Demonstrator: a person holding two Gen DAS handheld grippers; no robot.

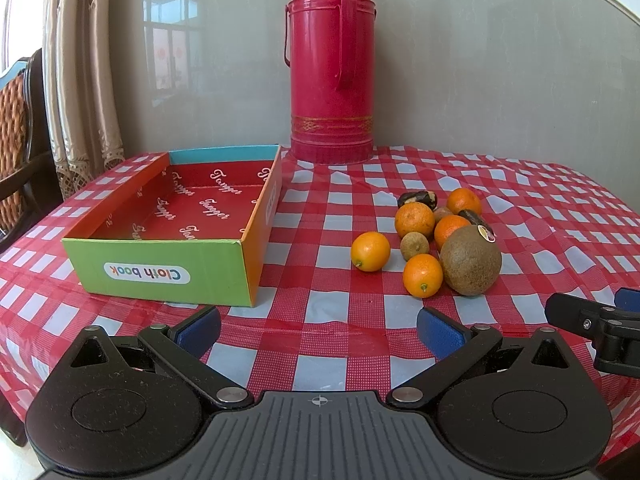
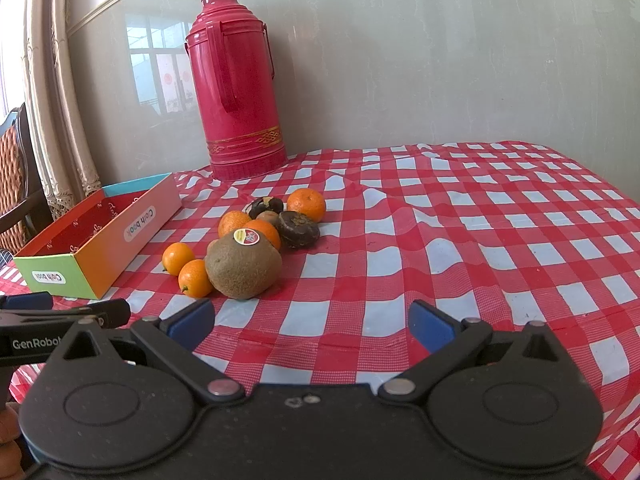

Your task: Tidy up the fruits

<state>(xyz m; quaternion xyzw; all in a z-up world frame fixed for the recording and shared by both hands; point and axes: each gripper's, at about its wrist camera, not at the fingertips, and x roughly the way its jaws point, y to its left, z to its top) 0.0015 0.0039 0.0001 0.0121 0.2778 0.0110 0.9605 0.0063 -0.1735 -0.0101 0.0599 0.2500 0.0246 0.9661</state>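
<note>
Your left claw [image 1: 318, 330] and right claw [image 2: 312, 322] both stand wide open and empty, low over the near edge of the surface [image 2: 460, 240], with its red-and-white checked cloth. The fruits lie in one cluster on the cloth: a kiwi [image 2: 243, 266] nearest you, touching small oranges [image 2: 195, 278], with dark fruits [image 2: 299, 229] behind. The box [image 1: 172, 240] sits open and empty left of the cluster, apart from it, and a red flask [image 1: 331, 64] stands at the wall behind.

We count five oranges [image 1: 414, 220], one kiwi [image 1: 471, 260], two small brown fruits [image 1: 415, 246], two dark fruits [image 2: 298, 229], one box [image 1: 172, 264], one flask [image 1: 330, 64].
</note>
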